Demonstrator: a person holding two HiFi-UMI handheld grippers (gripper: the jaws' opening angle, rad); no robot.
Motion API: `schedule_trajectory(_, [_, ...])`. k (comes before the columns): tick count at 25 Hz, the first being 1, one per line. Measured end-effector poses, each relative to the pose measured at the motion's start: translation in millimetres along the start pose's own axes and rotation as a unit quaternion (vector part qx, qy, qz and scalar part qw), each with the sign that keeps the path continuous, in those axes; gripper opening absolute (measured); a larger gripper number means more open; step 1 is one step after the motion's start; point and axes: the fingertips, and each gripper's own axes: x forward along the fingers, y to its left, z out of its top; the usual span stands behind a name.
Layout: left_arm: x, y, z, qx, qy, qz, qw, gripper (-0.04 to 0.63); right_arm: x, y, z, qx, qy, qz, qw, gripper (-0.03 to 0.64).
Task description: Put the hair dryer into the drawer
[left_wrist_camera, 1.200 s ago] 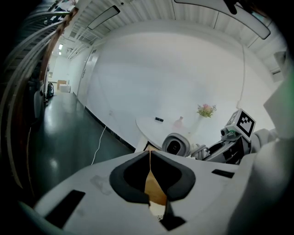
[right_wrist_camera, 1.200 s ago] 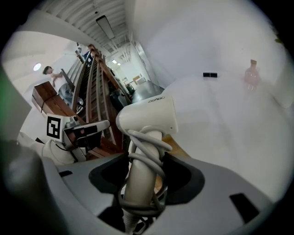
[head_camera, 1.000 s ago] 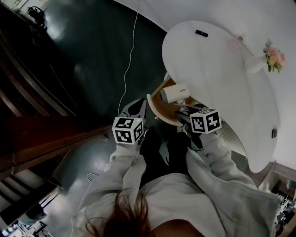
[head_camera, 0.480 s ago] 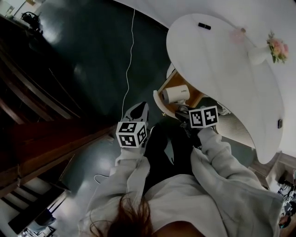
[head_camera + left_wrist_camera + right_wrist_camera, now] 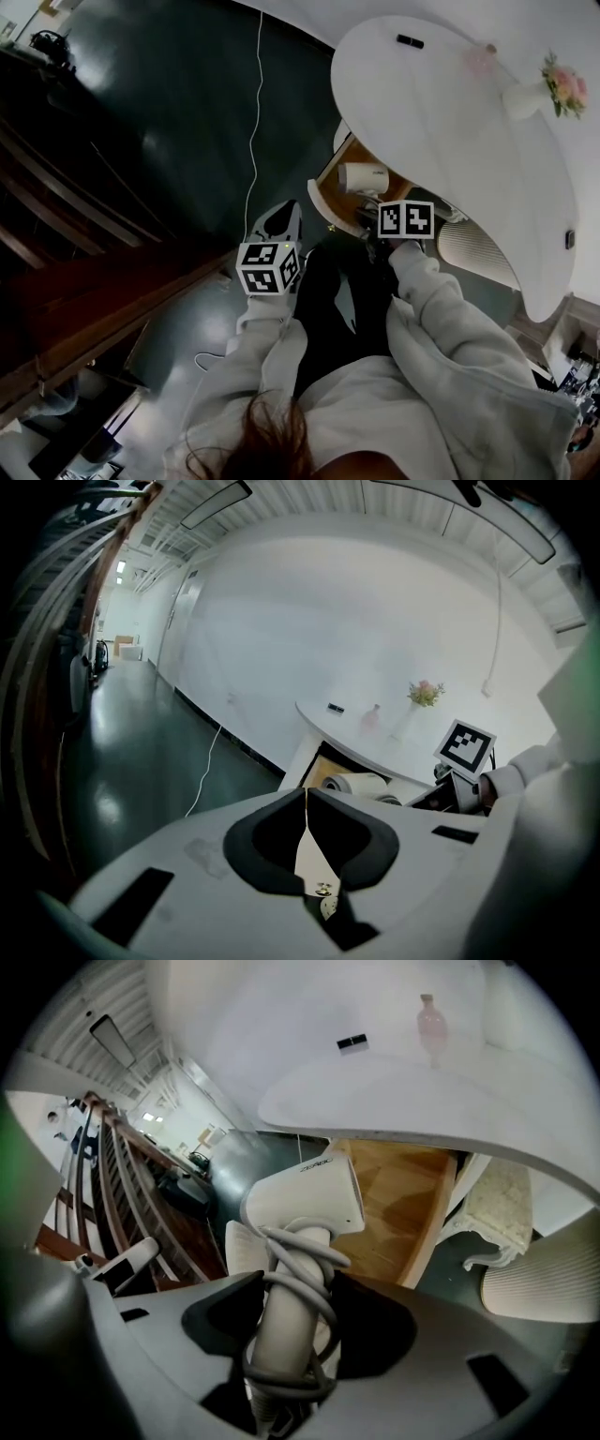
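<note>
A white hair dryer (image 5: 305, 1204) with its grey cord wound round the handle is clamped by the handle in my right gripper (image 5: 286, 1321), which is shut on it. Its head hangs over the open drawer (image 5: 398, 1199), whose bottom is bare wood. From above, the hair dryer (image 5: 362, 177) sits just over the drawer (image 5: 323, 208) under the white table (image 5: 441, 112), with the right gripper (image 5: 377, 202) behind it. My left gripper (image 5: 279, 217) hovers to the drawer's left, shut and holding nothing. In the left gripper view the left gripper (image 5: 306, 827) has its jaws meeting, and the hair dryer (image 5: 352, 783) lies beyond.
On the table stand a pink bottle (image 5: 428, 1016), a small black object (image 5: 352, 1042) and a vase of flowers (image 5: 561, 89). A white ribbed chair (image 5: 544, 1279) sits right of the drawer. A white cable (image 5: 253, 122) runs across the dark floor; wooden stairs (image 5: 84, 281) lie to the left.
My right gripper has sunk toward the open drawer with the hair dryer and rolled about its own line. The left gripper has dropped a little.
</note>
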Motion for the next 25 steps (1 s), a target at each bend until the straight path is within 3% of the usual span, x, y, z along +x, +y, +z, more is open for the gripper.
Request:
schedule_trajectory(15, [9, 2, -8, -0.002, 0.012, 0.004, 0.9999, 0.017, 19, -32, 28, 0.044, -0.016, -0.053, 0.997, 0.276])
schedule_trajectory(25, [15, 3, -15, -0.005, 0.026, 0.005, 0.9996, 0.017, 29, -49, 52, 0.068, -0.054, -0.106, 0.991, 0.275])
